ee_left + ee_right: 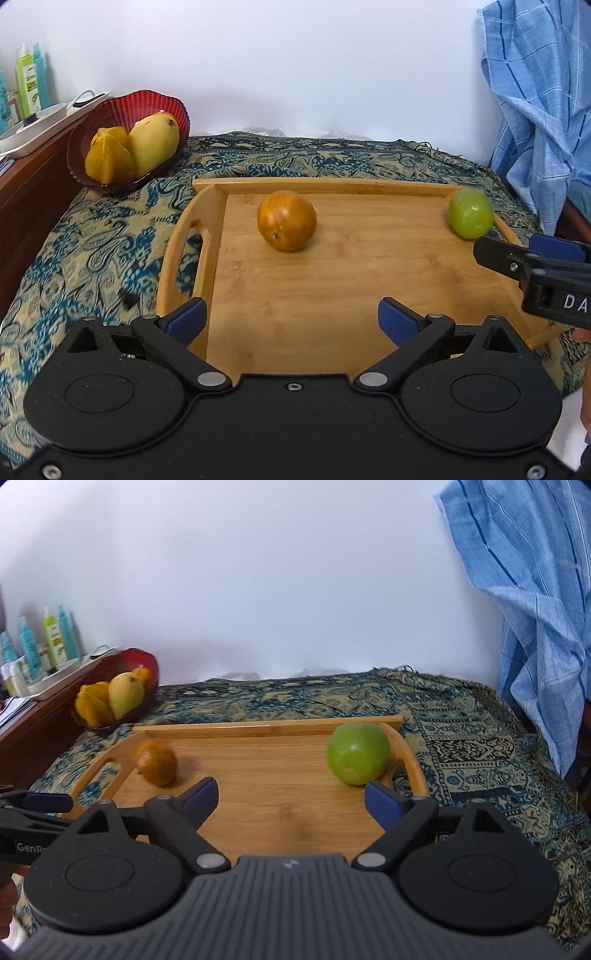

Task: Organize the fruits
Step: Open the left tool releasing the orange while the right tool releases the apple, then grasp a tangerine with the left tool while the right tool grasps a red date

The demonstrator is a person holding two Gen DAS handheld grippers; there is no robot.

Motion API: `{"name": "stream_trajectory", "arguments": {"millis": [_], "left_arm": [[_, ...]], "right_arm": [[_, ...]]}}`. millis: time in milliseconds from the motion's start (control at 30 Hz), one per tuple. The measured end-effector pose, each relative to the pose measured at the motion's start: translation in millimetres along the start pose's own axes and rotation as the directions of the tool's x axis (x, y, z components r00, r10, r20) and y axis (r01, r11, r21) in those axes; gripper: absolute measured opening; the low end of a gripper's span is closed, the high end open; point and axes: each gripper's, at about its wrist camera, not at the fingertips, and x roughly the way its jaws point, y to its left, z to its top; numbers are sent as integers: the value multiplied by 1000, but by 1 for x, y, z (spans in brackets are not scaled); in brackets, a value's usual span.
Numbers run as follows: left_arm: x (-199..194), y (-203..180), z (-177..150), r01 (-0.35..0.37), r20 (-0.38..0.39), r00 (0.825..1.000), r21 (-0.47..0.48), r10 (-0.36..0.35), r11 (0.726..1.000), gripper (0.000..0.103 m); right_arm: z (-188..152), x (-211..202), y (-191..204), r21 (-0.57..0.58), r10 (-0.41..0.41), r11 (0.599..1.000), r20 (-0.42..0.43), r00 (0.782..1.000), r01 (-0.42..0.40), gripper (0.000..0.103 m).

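A wooden tray [332, 288] [280, 805] lies on a patterned cloth. On it rest an orange fruit [287, 220] [156, 762] toward the left and a green fruit [471, 213] [357, 752] by the right rim. A red bowl [110, 110] [146, 661] at the far left holds a yellow mango [155, 142] [125, 694] and a yellow-orange ribbed fruit [109, 157] [94, 701]. My left gripper [291, 321] stands open over the tray's near part, nothing between its fingers. My right gripper [291, 797] is open too, short of the green fruit.
The patterned cloth [92, 251] [480, 760] covers the surface. A blue checked cloth [535, 103] [535, 609] hangs at the right. A wooden shelf [33, 177] at the left carries a white tray and several bottles [40, 642]. A white wall stands behind.
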Motion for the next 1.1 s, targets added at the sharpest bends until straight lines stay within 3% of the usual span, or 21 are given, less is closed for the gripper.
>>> {"name": "stream_trajectory", "arguments": {"millis": [433,833,933,1000,1100], "left_arm": [[-51,6,-59,16,58,998,-20,-15,1000,101],[-80,6,-104,7,91,996,1,-7,1000,101],[-81,4,-111,8,86,996,3,-8,1000,89],[-81,3,-114,21,78,997,-4,-20,1000,76],[-79,1,-117,28,69,997,-4,-28,1000,59]], "right_arm": [[-47,-55,10,-21,-44,999,62,997,45,98],[-101,-86,20,-52,-96,994,51,994,98,98],[-107,-88,21,-57,-95,994,45,994,98,97],[-109,-88,21,-57,-101,993,44,994,103,95],[-111,-89,20,-55,-101,993,38,994,103,85]]}}
